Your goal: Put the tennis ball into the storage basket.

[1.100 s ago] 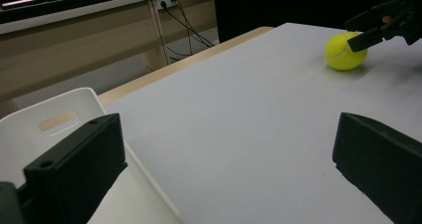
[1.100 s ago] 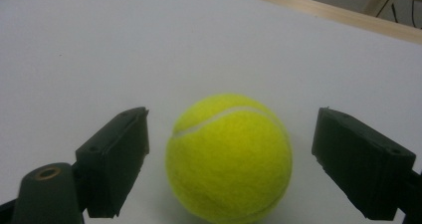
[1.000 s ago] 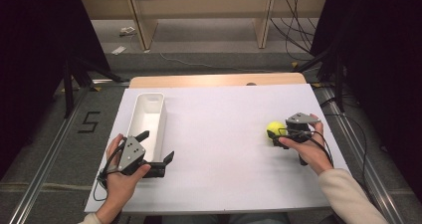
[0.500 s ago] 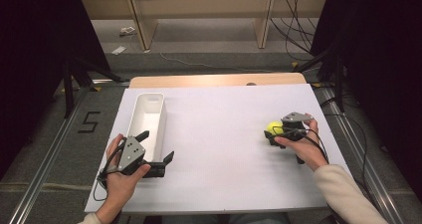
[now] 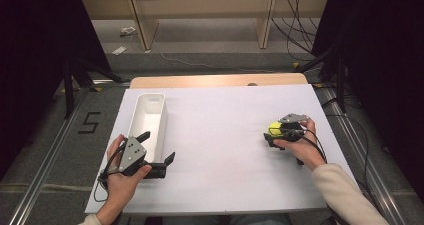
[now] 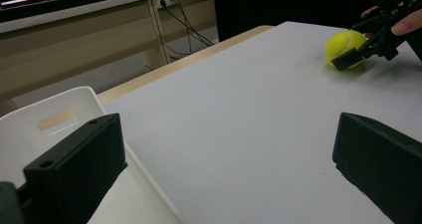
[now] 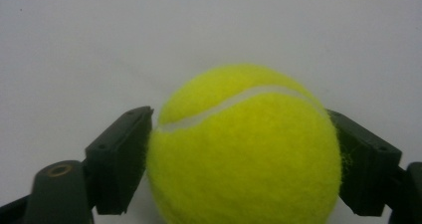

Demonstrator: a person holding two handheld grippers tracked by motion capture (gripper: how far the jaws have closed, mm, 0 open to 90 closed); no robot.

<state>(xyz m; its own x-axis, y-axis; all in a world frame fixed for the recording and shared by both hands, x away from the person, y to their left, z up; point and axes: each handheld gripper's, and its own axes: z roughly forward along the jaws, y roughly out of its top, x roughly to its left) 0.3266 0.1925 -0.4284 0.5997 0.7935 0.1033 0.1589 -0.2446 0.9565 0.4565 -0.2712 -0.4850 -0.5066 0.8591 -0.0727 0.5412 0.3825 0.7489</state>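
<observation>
A yellow tennis ball rests on the white table top at the right. My right gripper is shut on it. In the right gripper view both black jaws press the sides of the tennis ball. At the left, my left gripper is held open over the near end of a long white bin, nothing between its jaws. The left gripper view looks past the bin's rim across the table to the ball and the right gripper.
The white sheet covers the table; a strip of bare wood runs along its far edge. Beyond it stand wooden shelf legs and loose cables on the floor. A dark frame flanks both sides.
My right gripper has slid left around the tennis ball and its jaws now press the ball's sides. The left gripper and the bin have stayed where they were.
</observation>
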